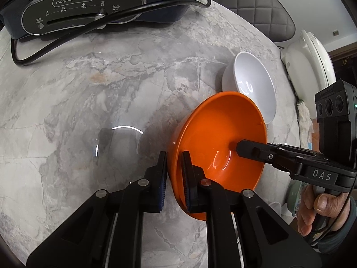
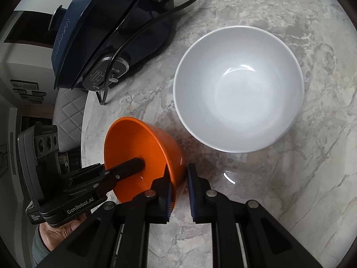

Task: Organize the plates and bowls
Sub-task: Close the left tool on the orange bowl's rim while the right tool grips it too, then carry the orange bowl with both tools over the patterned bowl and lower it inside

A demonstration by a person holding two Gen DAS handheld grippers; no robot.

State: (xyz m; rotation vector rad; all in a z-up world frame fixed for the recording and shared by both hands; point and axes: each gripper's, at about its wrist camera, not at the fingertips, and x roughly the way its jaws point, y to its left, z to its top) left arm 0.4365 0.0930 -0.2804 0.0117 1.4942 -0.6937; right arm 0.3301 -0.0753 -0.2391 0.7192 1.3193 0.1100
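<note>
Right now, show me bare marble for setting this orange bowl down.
Free: the marble table stretch between the cooker, its cord and the orange bowl, though a faint ring there might be clear glass. Crowded: the white bowl side, near the table edge.

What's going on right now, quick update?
Left gripper and right gripper both straddle the orange bowl rim, bowl tilted. White bowl upright beside it. Cooker cord nearby.

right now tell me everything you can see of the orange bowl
The glossy orange plastic-looking bowl is round, deep and empty. It is tilted on its side above the grey marbled tabletop, beside the upright white bowl. Both the left gripper and the right gripper pinch its rim, one finger inside and one outside.
</note>
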